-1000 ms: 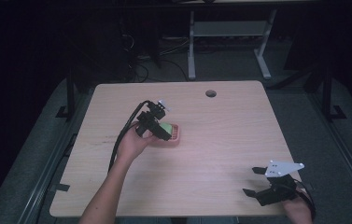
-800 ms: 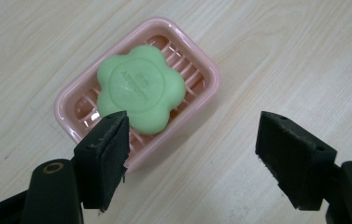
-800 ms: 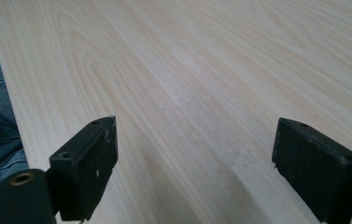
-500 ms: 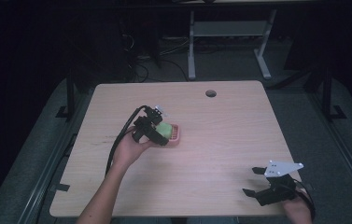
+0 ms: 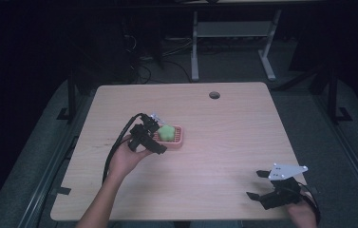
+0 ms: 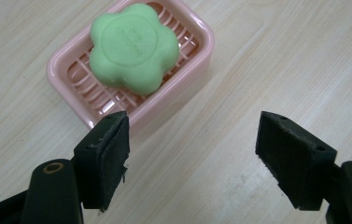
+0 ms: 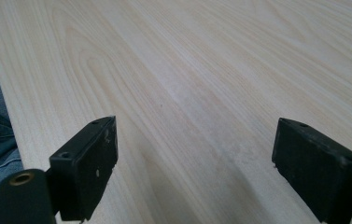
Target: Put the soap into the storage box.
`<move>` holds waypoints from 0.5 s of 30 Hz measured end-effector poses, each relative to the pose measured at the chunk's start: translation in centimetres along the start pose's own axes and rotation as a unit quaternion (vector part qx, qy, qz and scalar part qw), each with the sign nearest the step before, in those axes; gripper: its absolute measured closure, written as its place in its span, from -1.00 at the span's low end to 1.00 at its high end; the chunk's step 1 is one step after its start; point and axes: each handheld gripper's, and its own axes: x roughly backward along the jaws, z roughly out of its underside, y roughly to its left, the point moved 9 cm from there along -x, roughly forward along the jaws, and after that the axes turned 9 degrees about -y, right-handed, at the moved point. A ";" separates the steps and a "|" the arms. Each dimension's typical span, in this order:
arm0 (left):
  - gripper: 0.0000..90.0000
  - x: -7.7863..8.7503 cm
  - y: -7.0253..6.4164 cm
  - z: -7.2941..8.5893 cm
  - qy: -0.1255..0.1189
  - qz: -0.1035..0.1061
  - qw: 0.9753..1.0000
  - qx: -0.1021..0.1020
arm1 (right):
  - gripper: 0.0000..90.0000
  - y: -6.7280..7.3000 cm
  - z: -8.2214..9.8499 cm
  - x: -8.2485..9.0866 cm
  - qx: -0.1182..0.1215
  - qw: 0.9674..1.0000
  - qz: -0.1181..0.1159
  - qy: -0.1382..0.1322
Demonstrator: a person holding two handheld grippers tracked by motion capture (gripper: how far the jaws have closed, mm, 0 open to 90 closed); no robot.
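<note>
Soap (image 6: 134,46) lies flat in the dish (image 6: 197,60), long axis slanting; both grippers gape empty.

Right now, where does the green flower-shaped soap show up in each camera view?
High view: the green soap sits left of centre in the pink dish, just right of the left claw.
Left gripper view: the soap is at top left, in the dish, beyond the open jaws.
Right gripper view: bare table ahead of the jaws.
Shared landmark: the pale wood tabletop.
</note>
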 end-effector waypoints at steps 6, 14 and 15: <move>-0.42 0.1 0.0 0.8 -0.005 0.003 1.000 0.006 | -0.69 0.0 0.0 0.0 0.000 1.000 0.001 0.001; -0.42 0.4 0.0 1.9 -0.009 0.007 1.000 0.011 | -0.69 0.0 0.1 0.0 -0.001 1.000 0.002 0.004; -0.42 0.4 -0.1 2.3 -0.009 0.008 1.000 0.013 | -0.69 0.0 0.1 -0.1 -0.001 1.000 0.001 0.004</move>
